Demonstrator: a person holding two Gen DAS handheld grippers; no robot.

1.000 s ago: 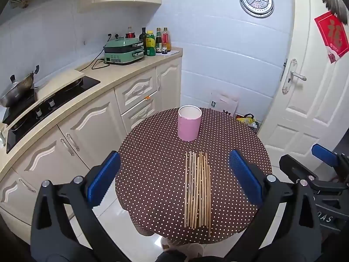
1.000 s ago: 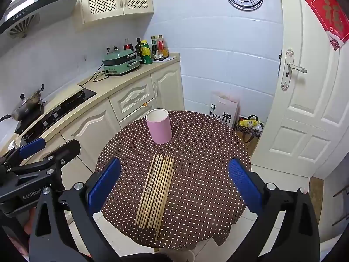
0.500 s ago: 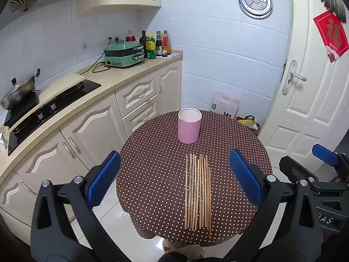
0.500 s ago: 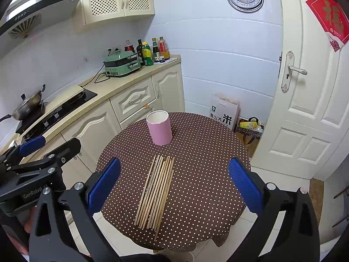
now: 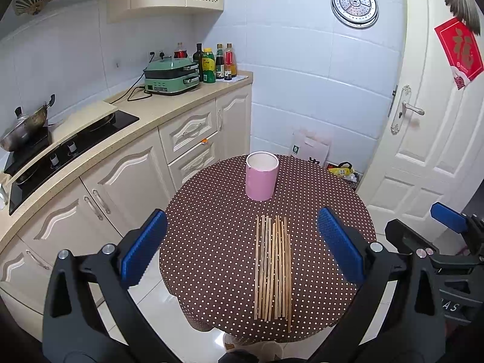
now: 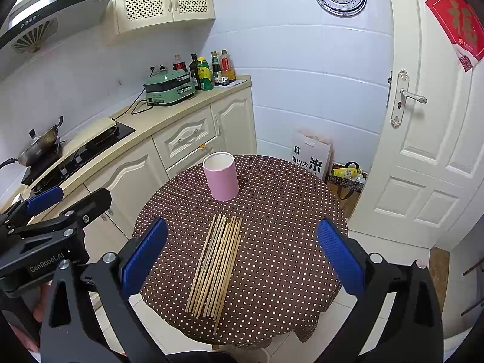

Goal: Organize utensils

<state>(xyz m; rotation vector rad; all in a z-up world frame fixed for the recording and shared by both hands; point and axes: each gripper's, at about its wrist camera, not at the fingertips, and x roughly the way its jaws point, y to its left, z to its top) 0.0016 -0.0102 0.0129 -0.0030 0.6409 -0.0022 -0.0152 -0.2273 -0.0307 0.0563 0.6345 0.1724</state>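
Several wooden chopsticks lie side by side on a round table with a brown dotted cloth; they also show in the right wrist view. A pink cylindrical holder stands upright and empty behind them, also in the right wrist view. My left gripper is open and empty, held well above the table's near side. My right gripper is open and empty at a similar height. Each gripper shows at the edge of the other's view.
A kitchen counter with cabinets, a stove, a wok and a green appliance runs along the left. A white door is on the right. Bags stand on the floor behind the table.
Both grippers have shifted slightly, with the view rising a little. Chopsticks and holder have not moved.
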